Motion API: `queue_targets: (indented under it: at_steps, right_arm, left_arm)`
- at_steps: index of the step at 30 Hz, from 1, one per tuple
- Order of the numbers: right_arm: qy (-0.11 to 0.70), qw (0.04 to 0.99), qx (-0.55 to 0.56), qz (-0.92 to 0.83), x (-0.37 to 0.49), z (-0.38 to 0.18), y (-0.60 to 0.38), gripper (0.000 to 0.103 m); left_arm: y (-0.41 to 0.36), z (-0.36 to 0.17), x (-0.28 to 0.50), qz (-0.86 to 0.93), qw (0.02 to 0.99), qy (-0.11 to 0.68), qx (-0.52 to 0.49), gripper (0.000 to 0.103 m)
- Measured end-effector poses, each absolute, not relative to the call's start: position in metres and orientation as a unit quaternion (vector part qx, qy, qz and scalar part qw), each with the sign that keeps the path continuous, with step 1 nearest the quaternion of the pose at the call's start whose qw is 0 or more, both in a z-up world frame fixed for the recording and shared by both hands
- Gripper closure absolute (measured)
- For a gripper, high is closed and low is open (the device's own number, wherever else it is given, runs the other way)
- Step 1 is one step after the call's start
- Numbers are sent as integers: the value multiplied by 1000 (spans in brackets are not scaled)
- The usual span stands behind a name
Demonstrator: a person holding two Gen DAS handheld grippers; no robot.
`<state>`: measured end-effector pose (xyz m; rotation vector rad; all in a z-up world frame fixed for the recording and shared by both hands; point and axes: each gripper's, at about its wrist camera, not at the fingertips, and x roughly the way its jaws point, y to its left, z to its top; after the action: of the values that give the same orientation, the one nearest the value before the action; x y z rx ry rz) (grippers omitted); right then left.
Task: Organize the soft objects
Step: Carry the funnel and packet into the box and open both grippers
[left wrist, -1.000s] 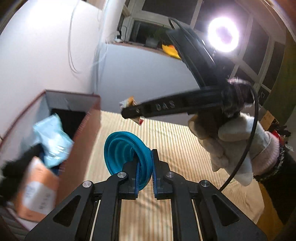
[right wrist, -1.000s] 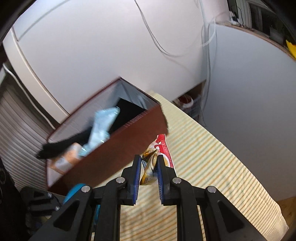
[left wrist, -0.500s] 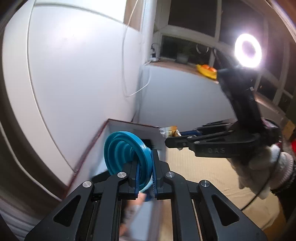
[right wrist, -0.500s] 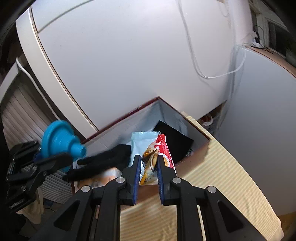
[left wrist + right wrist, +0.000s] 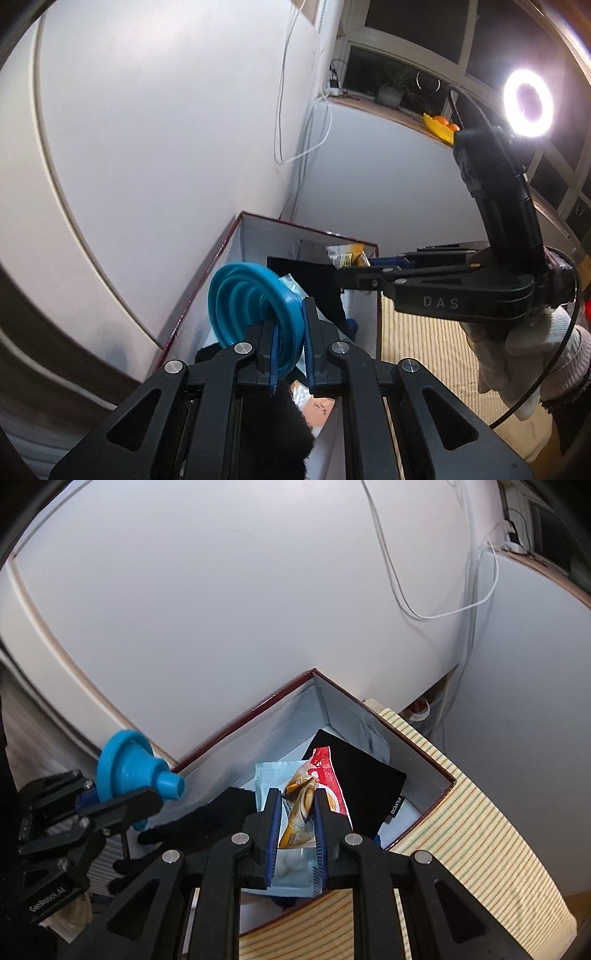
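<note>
Two grippers hang over an open box [image 5: 424,760] that sits on a striped cloth [image 5: 476,834] against a white wall. The left gripper [image 5: 290,343] pinches the rim of a blue funnel [image 5: 243,299]; its jaws have just been easing apart a little, yet the pads touch the rim on both sides. In the right wrist view the funnel's spout [image 5: 170,781] points to the right, toward the box, long axis near level. The right gripper [image 5: 297,830] is clamped on a snack packet [image 5: 304,794], held upright, its red end pointing away from the camera. Both grippers tilt downward. A gloved hand [image 5: 524,354] grips the right handle. Inside the box lie a black pouch [image 5: 369,782], a pale blue packet [image 5: 269,775] and something black and fuzzy [image 5: 207,812], partly hidden by the jaws.
</note>
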<state>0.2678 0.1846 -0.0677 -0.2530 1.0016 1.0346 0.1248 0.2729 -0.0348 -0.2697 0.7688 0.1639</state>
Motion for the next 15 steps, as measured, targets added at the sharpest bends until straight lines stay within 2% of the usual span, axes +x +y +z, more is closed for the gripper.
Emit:
queue_targets:
  at_steps: [6, 7, 8, 10, 14, 15]
  right_arm:
    - [472, 737, -121, 468, 271, -75, 192, 83]
    - [473, 738, -119, 467, 271, -75, 192, 76]
    - [473, 738, -118, 466, 271, -76, 193, 64]
    - [473, 739, -113, 466, 272, -75, 192, 51]
    - [467, 745, -113, 462, 271, -72, 189, 50]
    - [468, 745, -110, 463, 271, -72, 188, 50]
  left_arm:
    - [276, -41, 129, 85, 912, 379, -134, 78]
    - [276, -41, 128, 89, 912, 378, -132, 73]
    - [276, -42, 127, 91, 912, 378, -131, 70]
    - [277, -43, 128, 95, 910, 381, -130, 51]
    - [278, -42, 127, 94, 906, 391, -134, 44]
    - [279, -43, 128, 86, 902, 399, -138, 34]
